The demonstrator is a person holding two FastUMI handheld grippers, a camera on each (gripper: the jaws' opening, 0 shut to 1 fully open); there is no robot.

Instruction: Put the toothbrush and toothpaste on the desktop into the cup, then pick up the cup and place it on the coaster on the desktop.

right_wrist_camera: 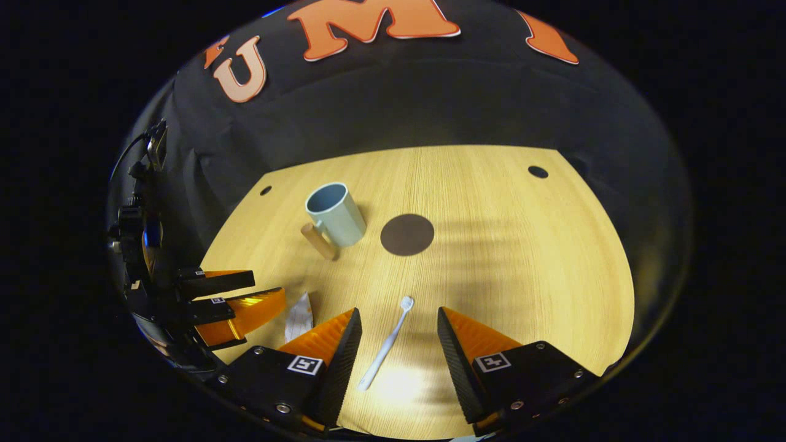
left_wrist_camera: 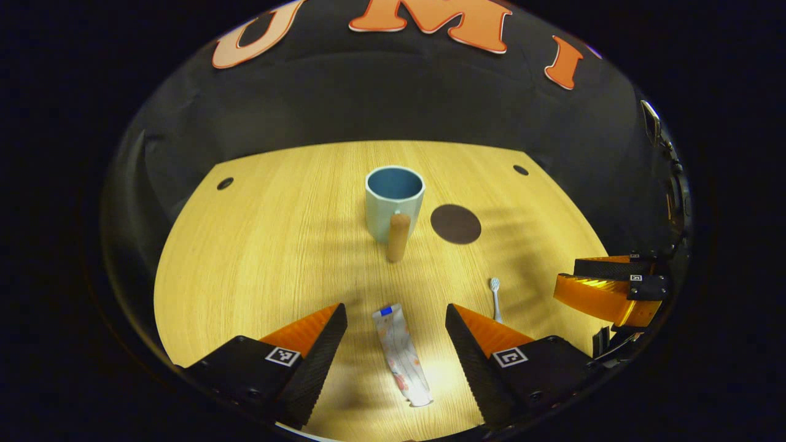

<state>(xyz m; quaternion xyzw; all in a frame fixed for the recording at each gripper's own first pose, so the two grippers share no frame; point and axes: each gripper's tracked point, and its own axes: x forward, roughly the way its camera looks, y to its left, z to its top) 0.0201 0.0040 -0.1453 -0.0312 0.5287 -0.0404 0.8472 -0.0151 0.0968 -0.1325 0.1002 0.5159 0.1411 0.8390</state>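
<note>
**Hovering over the bench with both sets of jaws spread wide**

Spreading under everything is the pale wood bench (left_wrist_camera: 258, 258), carrying all the task's things. Both grippers hang above its near edge, holding nothing.

In the left gripper view, the left gripper (left_wrist_camera: 396, 334) has its jaws wide apart. Off to the right of these jaws the right gripper (left_wrist_camera: 605, 288) shows from the side.

In the right gripper view, the right gripper has its jaws just as wide apart, and the left gripper shows from the side off to their left.

The cup (left_wrist_camera: 394, 202) stands upright straight ahead of the left jaws, well beyond their tips, its handle (left_wrist_camera: 398, 236) turned toward them. From the right jaws it sits ahead and to the left.

The coaster (left_wrist_camera: 455, 224), a dark round disc, lies flat just beside the cup, ahead and slightly right of the left jaws, and almost straight ahead of the right jaws.

The toothpaste (left_wrist_camera: 402, 356) lies flat on the bench between the left jaws, touching neither, its capped end pointing away toward the cup.

The toothbrush (right_wrist_camera: 387, 344) lies flat between the right jaws, touching neither, its bristle head pointing away toward the coaster.
</note>
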